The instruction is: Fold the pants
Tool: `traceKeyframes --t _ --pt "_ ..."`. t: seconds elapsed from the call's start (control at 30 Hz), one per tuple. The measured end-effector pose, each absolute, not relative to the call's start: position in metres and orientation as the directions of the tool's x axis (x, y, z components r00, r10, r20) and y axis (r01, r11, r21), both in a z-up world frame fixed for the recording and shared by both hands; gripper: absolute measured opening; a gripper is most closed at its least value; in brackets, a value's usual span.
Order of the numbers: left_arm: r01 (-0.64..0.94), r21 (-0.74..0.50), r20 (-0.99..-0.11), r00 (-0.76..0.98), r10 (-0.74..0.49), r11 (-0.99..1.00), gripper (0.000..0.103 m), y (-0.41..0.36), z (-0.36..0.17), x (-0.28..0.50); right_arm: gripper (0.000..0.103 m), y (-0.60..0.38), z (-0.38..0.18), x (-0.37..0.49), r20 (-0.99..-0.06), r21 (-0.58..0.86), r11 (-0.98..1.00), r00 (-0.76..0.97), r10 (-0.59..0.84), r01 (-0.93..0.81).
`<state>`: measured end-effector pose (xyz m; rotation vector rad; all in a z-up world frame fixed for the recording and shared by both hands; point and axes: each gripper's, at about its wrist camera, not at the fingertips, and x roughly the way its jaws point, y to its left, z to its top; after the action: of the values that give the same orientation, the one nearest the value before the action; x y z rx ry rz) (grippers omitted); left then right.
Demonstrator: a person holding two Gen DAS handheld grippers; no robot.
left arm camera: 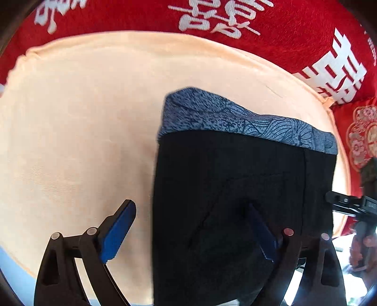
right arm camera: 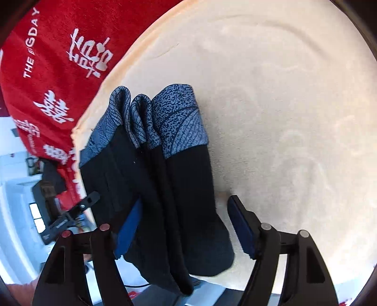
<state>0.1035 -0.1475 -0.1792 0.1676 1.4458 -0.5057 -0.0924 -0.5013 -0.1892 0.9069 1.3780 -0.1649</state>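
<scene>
In the left wrist view, the left gripper (left arm camera: pixel 188 229) stands with its jaws wide apart at the bottom of the frame; its left blue pad (left arm camera: pixel 117 231) is over the peach cloth (left arm camera: pixel 77 131), and its right pad is over the black pants (left arm camera: pixel 235 188). The pants lie folded in the centre right of the frame, with a blue-grey patterned band (left arm camera: pixel 247 122) on their upper edge. A red blanket (left arm camera: pixel 141 16) with white characters fills the top. At the right edge, the right gripper (left arm camera: pixel 348 204) is near the pants; from here I cannot tell its state.

In the right wrist view, the right gripper (right arm camera: pixel 186 226) is also wide, holding nothing, with the folded pants (right arm camera: pixel 165 200) between its pads at lower centre
</scene>
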Motion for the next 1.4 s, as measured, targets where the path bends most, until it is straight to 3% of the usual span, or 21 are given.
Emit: traceKeyframes --t 0.17,0.37,0.47,0.5,0.67,0.73,0.77,0.93,1.07,1.13,1.17,1.4 --pt "0.445 -0.09 -0.979 0.123 -0.16 0.891 0.094 -0.144 -0.154 0.096 0.081 -0.49 -0.156 -0.095 -0.944 0.33 0.713 0.196 0.266 0.619" --pt "0.46 -0.058 -0.972 0.177 -0.156 0.886 0.095 -0.154 -0.131 0.089 0.078 -0.471 -0.114 -0.091 -0.943 0.308 0.747 0.292 0.159 0.589" --pt "0.476 -0.065 -0.962 0.205 -0.182 0.877 0.095 -0.174 -0.13 0.099 0.039 -0.46 -0.104 -0.07 -0.939 0.29 0.794 0.317 0.13 0.534" --pt "0.478 -0.074 -0.958 0.21 -0.195 0.875 0.095 -0.178 -0.131 0.103 0.036 -0.459 -0.105 -0.064 -0.94 0.287 0.804 0.313 0.133 0.52" --pt "0.457 -0.029 -0.966 0.214 -0.142 0.889 0.095 -0.201 -0.17 0.126 0.034 -0.451 -0.138 -0.031 -0.954 0.265 0.837 0.257 0.156 0.478" --pt "0.431 -0.073 -0.968 0.188 -0.168 0.899 0.096 -0.196 -0.183 0.133 0.034 -0.452 -0.15 -0.027 -0.958 0.254 0.845 0.243 0.152 0.471" --pt "0.415 -0.075 -0.968 0.187 -0.165 0.907 0.103 -0.193 -0.186 0.135 0.033 -0.454 -0.153 -0.027 -0.959 0.251 0.846 0.242 0.15 0.47" --pt "0.408 -0.077 -0.97 0.179 -0.162 0.91 0.103 -0.195 -0.189 0.138 0.033 -0.456 -0.152 -0.026 -0.959 0.245 0.852 0.243 0.143 0.463" --pt "0.453 -0.018 -0.976 0.187 -0.114 0.892 0.103 -0.201 -0.179 0.131 0.035 -0.454 -0.142 -0.031 -0.959 0.253 0.846 0.236 0.156 0.47" --pt "0.476 0.006 -0.978 0.186 -0.094 0.88 0.103 -0.204 -0.173 0.121 0.049 -0.454 -0.137 -0.036 -0.96 0.255 0.838 0.229 0.16 0.483" --pt "0.491 0.014 -0.98 0.18 -0.086 0.871 0.103 -0.205 -0.168 0.113 0.061 -0.453 -0.133 -0.042 -0.961 0.257 0.83 0.226 0.163 0.495" --pt "0.534 0.018 -0.983 0.163 -0.081 0.845 0.103 -0.198 -0.129 0.063 0.081 -0.439 -0.104 -0.078 -0.964 0.257 0.8 0.202 0.173 0.542"
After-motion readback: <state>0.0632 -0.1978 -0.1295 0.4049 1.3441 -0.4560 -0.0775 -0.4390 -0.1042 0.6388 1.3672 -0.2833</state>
